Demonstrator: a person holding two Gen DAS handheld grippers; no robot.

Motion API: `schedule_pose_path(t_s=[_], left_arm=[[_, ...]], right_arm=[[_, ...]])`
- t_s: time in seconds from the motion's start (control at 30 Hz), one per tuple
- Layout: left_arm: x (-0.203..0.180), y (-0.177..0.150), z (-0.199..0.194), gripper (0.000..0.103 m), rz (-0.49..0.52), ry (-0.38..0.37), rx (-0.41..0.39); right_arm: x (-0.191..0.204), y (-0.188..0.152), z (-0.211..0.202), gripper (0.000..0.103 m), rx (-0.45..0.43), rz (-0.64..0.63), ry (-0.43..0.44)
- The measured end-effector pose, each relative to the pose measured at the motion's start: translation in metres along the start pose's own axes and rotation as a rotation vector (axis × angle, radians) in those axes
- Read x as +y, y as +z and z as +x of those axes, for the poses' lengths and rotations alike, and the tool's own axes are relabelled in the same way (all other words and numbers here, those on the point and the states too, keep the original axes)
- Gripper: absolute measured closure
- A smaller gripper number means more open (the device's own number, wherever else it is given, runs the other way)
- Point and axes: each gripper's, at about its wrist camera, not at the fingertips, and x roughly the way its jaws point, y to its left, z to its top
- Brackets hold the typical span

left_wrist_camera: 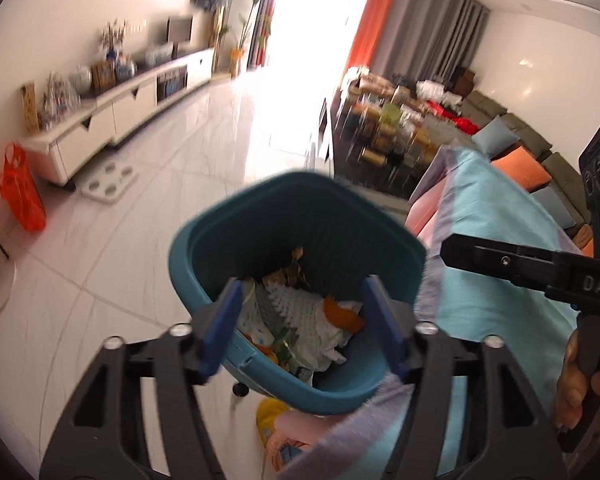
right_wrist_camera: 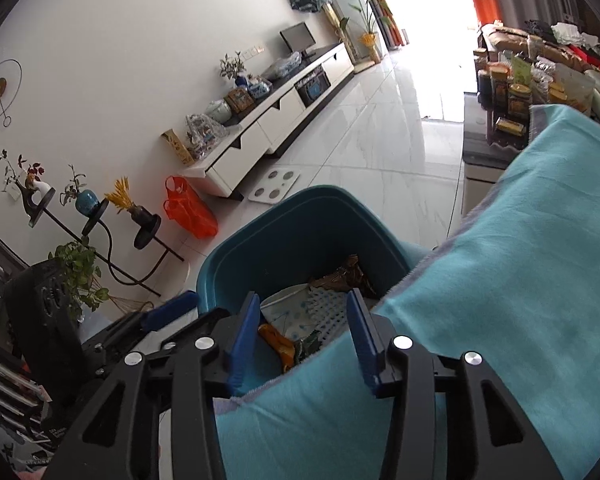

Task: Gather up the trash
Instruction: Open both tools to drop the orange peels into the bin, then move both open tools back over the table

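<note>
white tiled floor (left_wrist_camera: 112,264) holds one teal bin (left_wrist_camera: 300,208); both grippers' jaws empty, parted.

A translucent orange plastic bag (right_wrist_camera: 189,208) is leaning at nine o'clock of a white bathroom scale (right_wrist_camera: 274,185), beside a long white TV cabinet (right_wrist_camera: 276,118).

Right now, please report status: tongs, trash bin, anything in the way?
Both tongs open, empty, left, right. Teal trash bin holds trash. Blue cloth overlaps bin rim.
</note>
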Motion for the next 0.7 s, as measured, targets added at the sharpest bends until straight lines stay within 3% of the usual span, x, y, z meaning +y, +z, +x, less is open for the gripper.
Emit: schedule_pose_path(t_s=[0.07,0.13,0.17,0.43,0.7], left_arm=[[-0.008,-0.002,-0.019,0.027,0.029,-0.004,-0.056],[-0.016,-0.004,-0.037,0.010,0.050,-0.011,-0.103],[-0.019,-0.006,-0.047,0.007,0.063,-0.015,-0.125],[-0.071,-0.025,-0.101,0.006,0.131,-0.090,-0.239],[-0.147,-0.045,-0.117,0.006,0.203,-0.184,-0.320]], right_arm=[[-0.004,-0.007,-0.021,0.052,-0.048,0.008,0.002],[-0.007,-0.014,-0.043,0.046,-0.094,-0.001,0.001],[-0.007,-0.018,-0.053,0.043,-0.117,-0.011,-0.009],[-0.019,-0.071,-0.142,0.011,-0.335,-0.047,-0.162],[-0.045,-0.138,-0.211,0.007,-0.497,-0.016,-0.434]])
